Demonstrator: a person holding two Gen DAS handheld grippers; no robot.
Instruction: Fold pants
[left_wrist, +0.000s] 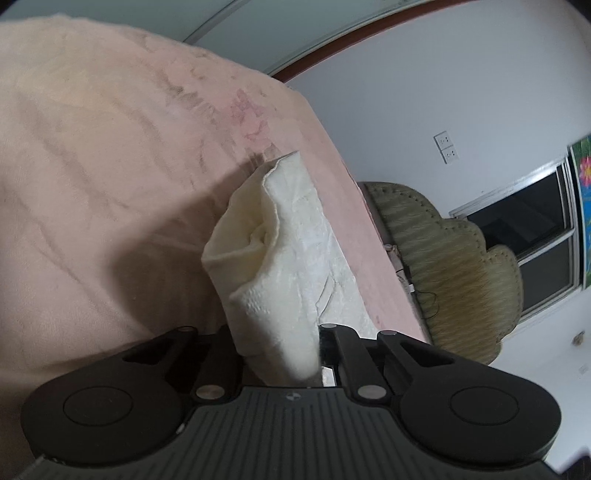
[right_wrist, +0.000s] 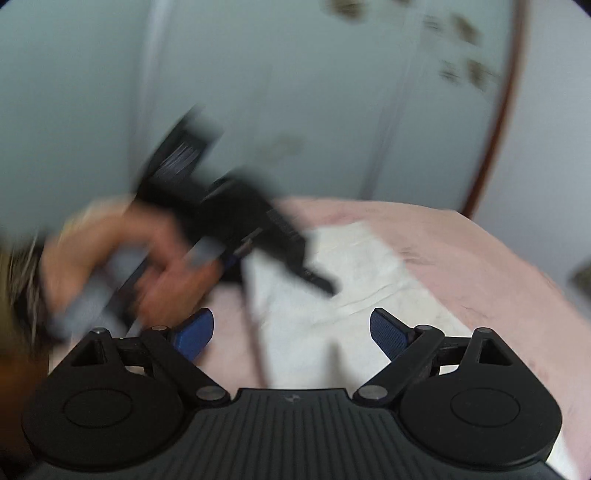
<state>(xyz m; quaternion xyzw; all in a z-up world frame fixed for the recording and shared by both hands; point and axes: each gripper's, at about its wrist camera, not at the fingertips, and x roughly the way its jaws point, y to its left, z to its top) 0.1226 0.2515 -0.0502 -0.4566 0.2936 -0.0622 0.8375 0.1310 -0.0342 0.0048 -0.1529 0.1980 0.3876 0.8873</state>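
The pants are white, textured cloth on a pink blanket. My left gripper is shut on a bunched end of the pants and lifts it off the blanket; the fingertips are hidden by the cloth. In the right wrist view the pants lie spread on the blanket. My right gripper is open and empty just above them, with blue pads wide apart. The left gripper and the hand holding it show blurred at the left, over the pants.
A beige tufted headboard or chair stands past the bed's edge. A white wall with sockets and a dark window are behind. A pale wardrobe door is beyond the bed.
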